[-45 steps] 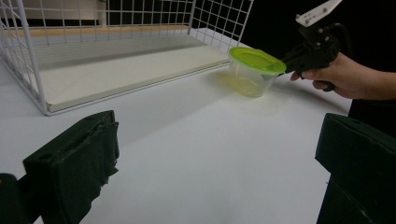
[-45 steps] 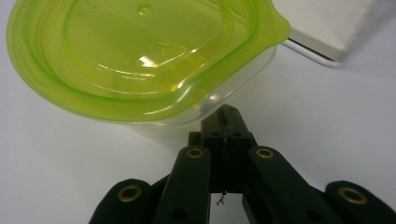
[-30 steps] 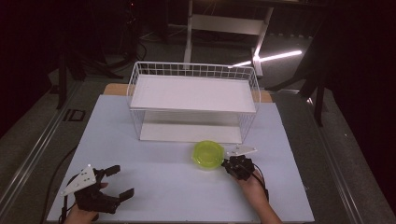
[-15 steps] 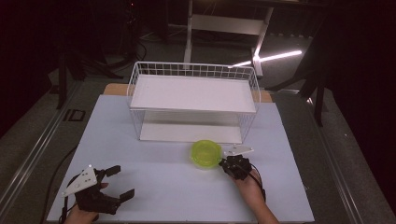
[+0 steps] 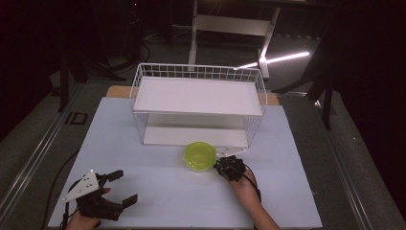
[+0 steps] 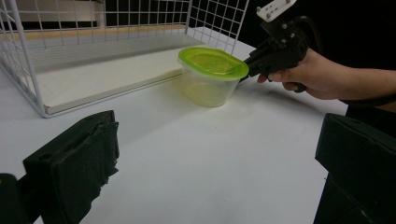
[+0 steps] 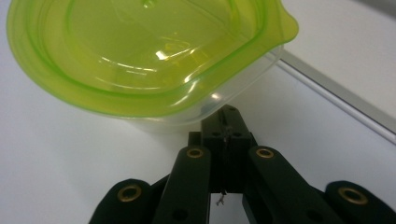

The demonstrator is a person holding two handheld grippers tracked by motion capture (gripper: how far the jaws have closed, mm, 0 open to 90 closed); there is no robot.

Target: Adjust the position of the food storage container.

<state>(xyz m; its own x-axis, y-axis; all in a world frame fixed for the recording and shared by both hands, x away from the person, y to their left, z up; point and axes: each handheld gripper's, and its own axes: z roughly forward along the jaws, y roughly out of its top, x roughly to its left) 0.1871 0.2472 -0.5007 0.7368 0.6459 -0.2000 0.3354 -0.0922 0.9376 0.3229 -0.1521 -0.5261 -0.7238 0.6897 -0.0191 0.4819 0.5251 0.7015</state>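
A clear plastic container with a yellow-green lid (image 5: 200,155) (image 6: 212,77) (image 7: 140,56) stands on the white table, just in front of the wire rack. My right gripper (image 5: 219,166) (image 6: 246,63) (image 7: 227,114) is shut, with nothing between its jaws. Its closed tip rests against the container's side, just under the lid's rim. My left gripper (image 5: 127,186) (image 6: 215,177) sits at the table's near left corner, open and empty, well apart from the container.
A white wire rack (image 5: 139,86) (image 6: 28,88) with an upper shelf and a lower white board stands at the middle back of the table (image 5: 167,196). Dark floor and stands surround the table.
My right gripper has slid left and a little toward the rack, and the container has shifted left with it. The left gripper has kept still.
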